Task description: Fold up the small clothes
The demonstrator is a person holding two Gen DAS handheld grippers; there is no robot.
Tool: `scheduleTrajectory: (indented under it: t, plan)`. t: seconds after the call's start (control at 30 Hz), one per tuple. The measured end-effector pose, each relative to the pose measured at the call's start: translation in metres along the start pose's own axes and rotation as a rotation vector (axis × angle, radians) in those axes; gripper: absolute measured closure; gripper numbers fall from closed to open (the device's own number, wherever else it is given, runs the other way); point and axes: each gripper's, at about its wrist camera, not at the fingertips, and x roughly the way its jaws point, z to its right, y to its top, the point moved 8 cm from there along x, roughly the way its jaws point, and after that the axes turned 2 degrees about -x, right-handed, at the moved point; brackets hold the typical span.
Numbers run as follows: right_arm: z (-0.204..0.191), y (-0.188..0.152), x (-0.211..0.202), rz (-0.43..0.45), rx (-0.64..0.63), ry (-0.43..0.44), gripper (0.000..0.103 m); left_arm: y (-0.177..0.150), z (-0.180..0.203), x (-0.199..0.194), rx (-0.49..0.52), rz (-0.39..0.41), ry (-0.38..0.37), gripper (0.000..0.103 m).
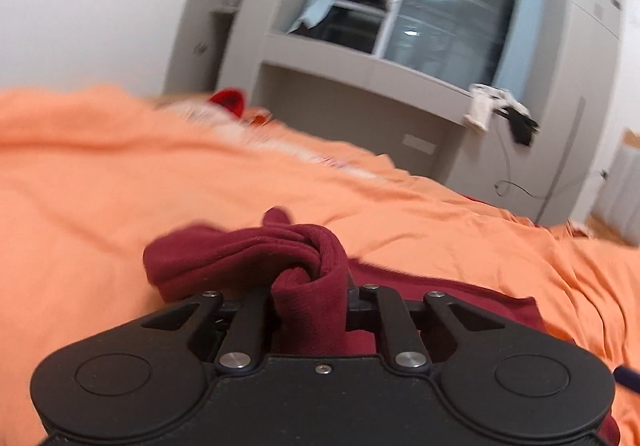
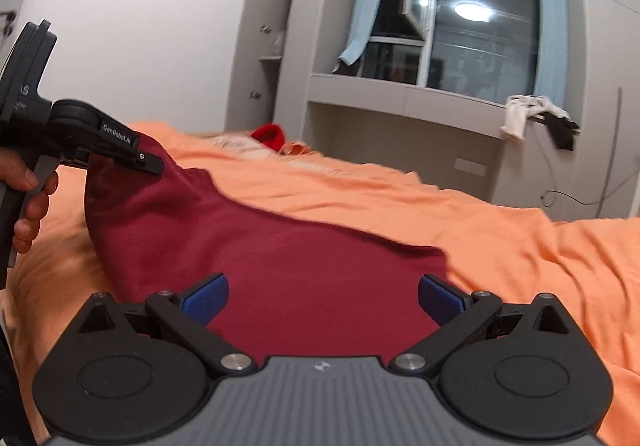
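Observation:
A dark red garment lies on the orange bedsheet. My left gripper is shut on a bunched corner of the garment and lifts it off the sheet; it also shows in the right wrist view at the garment's far left corner. My right gripper is open, its blue pads spread wide just above the garment's near edge, holding nothing.
A bright red item lies at the far side of the bed. Grey built-in shelving and a window stand behind. White and black clothes hang from the sill. A cable hangs down on the right.

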Motion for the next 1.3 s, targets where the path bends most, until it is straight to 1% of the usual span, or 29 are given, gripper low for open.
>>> scheduleTrajectory:
  t: [0.1, 0.2, 0.27, 0.33, 0.4, 0.47, 0.53, 0.6, 0.63, 0.7, 0.77, 0.8, 0.87, 0.9, 0.93, 0.97, 1.0, 1.03, 1.07, 1.2, 1.27, 1.3]
  plan:
    - [0.025, 0.001, -0.009, 0.009, 0.033, -0.049, 0.000, 0.010, 0.038, -0.003, 0.113, 0.027, -0.021, 0.089]
    - [0.055, 0.002, -0.018, 0.018, 0.073, -0.109, 0.000, 0.015, 0.082, -0.005, 0.210, 0.038, -0.067, 0.089]
    - [0.075, 0.002, -0.023, 0.026, 0.105, -0.145, 0.000, 0.010, 0.116, -0.008, 0.298, 0.048, -0.098, 0.089]
    - [0.097, 0.001, -0.027, 0.024, 0.148, -0.182, 0.000, -0.001, 0.151, -0.012, 0.404, 0.055, -0.132, 0.089]
    - [0.118, -0.002, -0.028, 0.017, 0.198, -0.209, 0.000, -0.022, 0.183, -0.017, 0.512, 0.047, -0.172, 0.089]
    - [0.138, -0.005, -0.030, 0.007, 0.252, -0.226, 0.000, -0.046, 0.208, -0.019, 0.596, 0.023, -0.208, 0.089]
    - [0.155, -0.010, -0.030, -0.006, 0.290, -0.240, 0.000, -0.075, 0.222, -0.020, 0.657, -0.015, -0.242, 0.089]
    - [0.168, -0.016, -0.027, -0.022, 0.330, -0.257, 0.000, -0.100, 0.227, -0.018, 0.699, -0.050, -0.254, 0.088]
    - [0.173, -0.019, -0.026, -0.031, 0.354, -0.257, 0.000, -0.109, 0.227, -0.018, 0.716, -0.056, -0.251, 0.085]
    - [0.180, -0.026, -0.021, -0.053, 0.406, -0.241, 0.000, -0.123, 0.228, -0.020, 0.746, -0.064, -0.258, 0.078]
    - [0.183, -0.033, -0.017, -0.079, 0.446, -0.227, 0.000, -0.129, 0.227, -0.023, 0.749, -0.072, -0.272, 0.065]
    - [0.185, -0.036, -0.015, -0.090, 0.455, -0.224, 0.000, -0.130, 0.225, -0.025, 0.744, -0.082, -0.285, 0.062]
    - [0.182, -0.039, -0.011, -0.103, 0.460, -0.222, 0.000, -0.130, 0.218, -0.030, 0.718, -0.106, -0.317, 0.051]
    - [0.180, -0.039, -0.009, -0.104, 0.457, -0.222, 0.000, -0.132, 0.213, -0.035, 0.705, -0.113, -0.329, 0.047]
    - [0.178, -0.038, -0.008, -0.103, 0.453, -0.221, 0.000, -0.132, 0.208, -0.039, 0.690, -0.116, -0.338, 0.039]
    - [0.172, -0.035, -0.005, -0.101, 0.448, -0.219, 0.000, -0.129, 0.203, -0.042, 0.678, -0.114, -0.349, 0.034]
    - [0.169, -0.033, -0.003, -0.097, 0.444, -0.214, 0.000, -0.128, 0.198, -0.049, 0.668, -0.107, -0.364, 0.032]
    - [0.165, -0.030, -0.001, -0.093, 0.440, -0.207, 0.000, -0.127, 0.196, -0.052, 0.664, -0.103, -0.373, 0.028]
    - [0.161, -0.025, 0.003, -0.090, 0.435, -0.200, 0.000, -0.128, 0.194, -0.058, 0.667, -0.101, -0.382, 0.026]
    - [0.137, -0.010, 0.014, -0.057, 0.394, -0.150, 0.000, -0.123, 0.176, -0.081, 0.708, -0.077, -0.401, 0.025]
    - [0.120, 0.001, 0.017, -0.026, 0.359, -0.104, 0.000, -0.118, 0.164, -0.088, 0.716, -0.053, -0.377, 0.013]
    - [0.112, 0.006, 0.018, -0.010, 0.343, -0.074, 0.000, -0.115, 0.157, -0.090, 0.712, -0.037, -0.362, 0.011]
